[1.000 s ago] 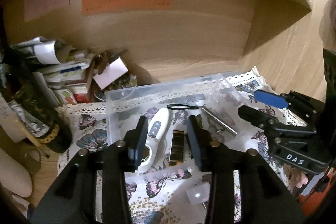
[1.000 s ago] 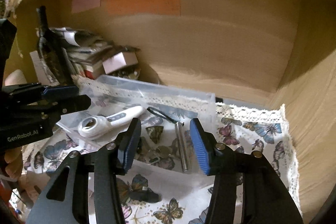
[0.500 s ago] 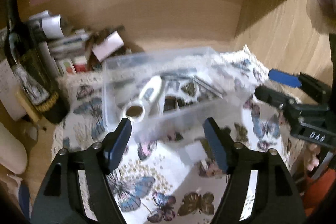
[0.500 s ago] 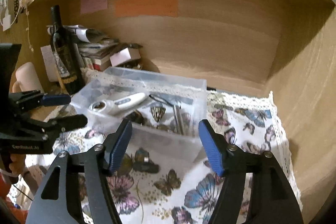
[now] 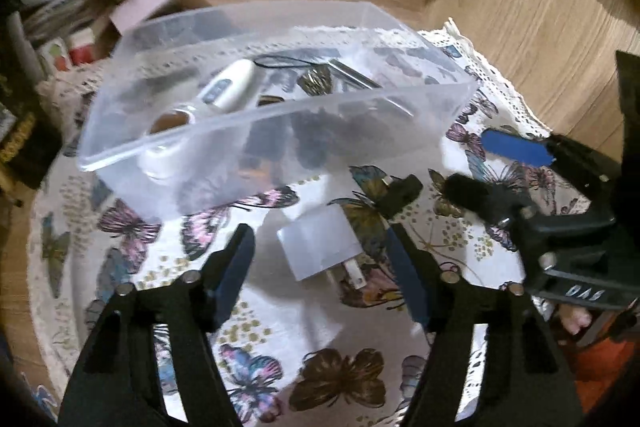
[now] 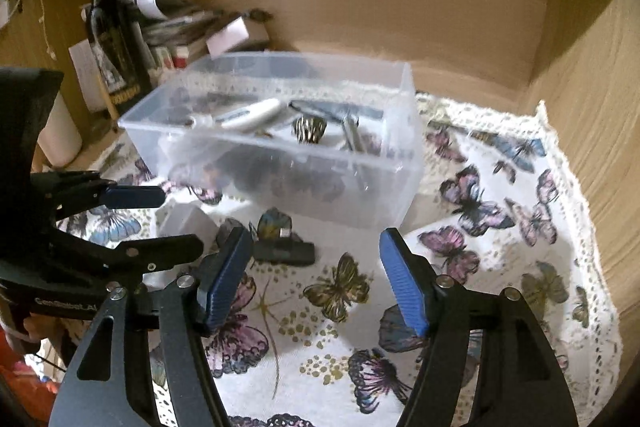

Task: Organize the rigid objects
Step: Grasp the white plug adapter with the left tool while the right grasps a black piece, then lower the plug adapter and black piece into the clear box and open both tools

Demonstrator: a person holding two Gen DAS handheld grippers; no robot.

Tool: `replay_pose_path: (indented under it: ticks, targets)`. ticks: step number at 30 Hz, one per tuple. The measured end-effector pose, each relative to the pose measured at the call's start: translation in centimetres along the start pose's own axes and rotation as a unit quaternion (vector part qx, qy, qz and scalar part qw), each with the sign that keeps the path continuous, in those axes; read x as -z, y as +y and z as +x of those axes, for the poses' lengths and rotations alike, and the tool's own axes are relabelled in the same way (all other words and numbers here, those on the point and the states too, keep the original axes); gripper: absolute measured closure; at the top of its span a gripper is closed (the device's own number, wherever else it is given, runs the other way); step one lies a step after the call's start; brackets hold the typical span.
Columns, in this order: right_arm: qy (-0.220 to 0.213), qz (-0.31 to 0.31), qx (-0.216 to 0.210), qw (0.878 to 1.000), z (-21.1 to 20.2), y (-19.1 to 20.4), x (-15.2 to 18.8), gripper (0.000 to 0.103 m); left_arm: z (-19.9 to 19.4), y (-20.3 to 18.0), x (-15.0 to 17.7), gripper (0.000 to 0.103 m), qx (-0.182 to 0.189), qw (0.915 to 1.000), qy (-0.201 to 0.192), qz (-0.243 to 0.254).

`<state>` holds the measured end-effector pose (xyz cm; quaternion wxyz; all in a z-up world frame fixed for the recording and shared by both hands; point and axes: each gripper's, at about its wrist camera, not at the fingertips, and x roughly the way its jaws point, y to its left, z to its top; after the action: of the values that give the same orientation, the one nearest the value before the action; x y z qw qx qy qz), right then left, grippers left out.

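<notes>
A clear plastic bin (image 5: 168, 147) (image 6: 404, 163) stands on the butterfly cloth. It holds a white handheld device (image 5: 228, 89) (image 6: 256, 115), a metal rod (image 6: 352, 135) and other small items. A white plug adapter (image 5: 320, 247) (image 6: 186, 223) lies on the cloth in front of the bin, between the fingers of my open left gripper (image 5: 320, 255). A small black object (image 5: 400, 193) (image 6: 286, 251) lies beside it. My right gripper (image 6: 314, 279) is open and empty, just behind the black object. Each gripper shows in the other's view, the right one (image 5: 492, 171) and the left one (image 6: 160, 219).
A dark wine bottle (image 6: 110, 35) and a pile of papers and boxes (image 6: 192, 31) stand at the back left. Wooden walls (image 6: 440, 7) close the back and the right side. The lace-edged cloth (image 6: 520, 207) runs to the right wall.
Both grippers have pulled back out of the bin, opened wider, and dropped low over the cloth. The left one now straddles the white adapter.
</notes>
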<state>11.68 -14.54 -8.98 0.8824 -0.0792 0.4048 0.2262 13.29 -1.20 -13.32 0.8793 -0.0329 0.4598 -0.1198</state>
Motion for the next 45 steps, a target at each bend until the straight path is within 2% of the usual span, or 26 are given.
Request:
replay_pose_path:
  ticks: [2,4,13,15,16,21,26,33,45]
  targets:
    - [0.012,0.001,-0.002,1.000,0.7,0.0,0.1,0.039,0.5,0.0,0.1,0.057,0.004,0.9999,0.009,0.003]
    - [0.022,0.000,-0.007,1.000,1.3,0.1,0.3,0.039,0.9,0.2,0.3,0.062,0.013,0.9998,0.015,0.001]
    - [0.082,-0.013,-0.025,0.996,4.9,1.3,0.4,0.040,-0.2,1.6,0.4,0.062,0.009,0.9998,-0.014,-0.008]
    - [0.081,-0.016,-0.017,0.996,5.2,1.4,0.4,0.048,-0.4,1.8,0.4,0.062,0.010,0.9998,-0.017,-0.011]
    - [0.080,-0.018,-0.019,0.996,5.1,1.5,0.3,0.059,-0.5,2.0,0.4,0.062,0.010,0.9997,-0.018,-0.012]
    - [0.076,-0.012,-0.018,0.997,4.7,1.4,0.1,0.061,-1.0,1.9,0.3,0.062,0.012,0.9995,-0.027,-0.010]
    - [0.048,-0.010,-0.015,0.999,2.7,1.3,-0.5,0.061,-2.3,1.4,0.1,0.062,0.007,0.9989,-0.046,-0.003]
    - [-0.017,-0.009,-0.012,1.000,-1.0,1.0,-2.2,0.061,-5.1,1.1,-0.8,0.062,-0.004,0.9964,-0.085,-0.002]
    - [-0.095,-0.006,-0.001,0.995,-4.0,0.4,-5.6,0.061,-8.8,0.9,-4.5,0.062,-0.039,0.9868,-0.157,0.008]
